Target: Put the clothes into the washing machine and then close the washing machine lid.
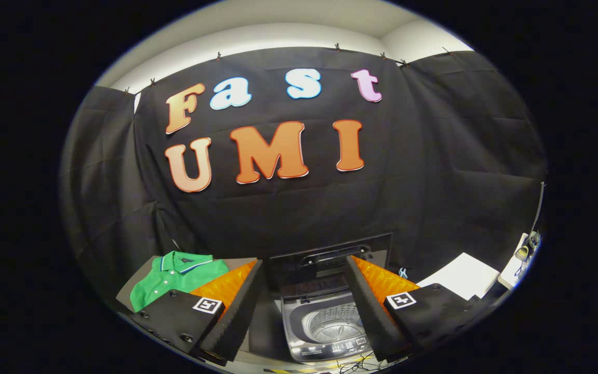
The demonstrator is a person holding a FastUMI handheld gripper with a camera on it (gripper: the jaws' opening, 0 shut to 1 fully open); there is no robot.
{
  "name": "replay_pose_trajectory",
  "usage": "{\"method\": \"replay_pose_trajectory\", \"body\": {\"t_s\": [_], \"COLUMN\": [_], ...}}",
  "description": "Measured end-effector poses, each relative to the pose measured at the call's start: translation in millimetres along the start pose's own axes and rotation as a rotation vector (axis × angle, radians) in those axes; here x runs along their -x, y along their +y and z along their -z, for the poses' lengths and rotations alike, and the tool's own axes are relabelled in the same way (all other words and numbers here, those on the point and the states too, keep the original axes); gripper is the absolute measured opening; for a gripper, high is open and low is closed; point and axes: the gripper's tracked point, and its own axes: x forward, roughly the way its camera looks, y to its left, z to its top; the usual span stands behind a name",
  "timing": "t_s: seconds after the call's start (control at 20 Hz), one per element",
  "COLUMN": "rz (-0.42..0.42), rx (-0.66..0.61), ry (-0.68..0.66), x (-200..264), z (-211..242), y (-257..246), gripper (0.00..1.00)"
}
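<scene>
Right now the gripper [304,311] is hanging wide open with nothing between its fingers. Low in the middle of the frame, the washing machine [330,324] is sitting between the fingers, its lid [330,259] standing up and its drum showing. At the lower left, a green shirt [174,280] is lying flat beside the left finger.

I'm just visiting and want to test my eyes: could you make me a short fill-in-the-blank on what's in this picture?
1. The shirt lying left of the washing machine is ____.
2. The washing machine's lid stands ____.
3. The gripper has its fingers ____, holding nothing.
4. The drum lies ____ the two fingers.

Missing words: green; open; open; between
</scene>
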Motion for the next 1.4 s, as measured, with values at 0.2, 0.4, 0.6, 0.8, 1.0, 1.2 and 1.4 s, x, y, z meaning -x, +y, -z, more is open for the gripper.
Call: {"method": "replay_pose_trajectory", "body": {"t_s": [0.2, 0.4, 0.6, 0.8, 1.0, 1.2, 1.4], "rz": [-0.066, -0.136, -0.211, -0.279, -0.312, -0.352, -0.380], "rx": [0.018, 0.031, 0.062, 0.096, 0.102, 0.128, 0.169], "ry": [0.034, 0.082, 0.127, 0.165, 0.208, 0.283, 0.337], "x": [-5.2, -5.8, 0.5, 6.1, 2.2, -3.2, -10.3], "z": [17.2, 39.1, 60.5, 81.7, 95.6, 122.4, 138.9], "y": [41.6, 86.3, 133.3, 176.3, 216.6, 254.0, 280.2], "gripper": [0.99, 0.99, 0.99, 0.99, 0.99, 0.99, 1.00]}}
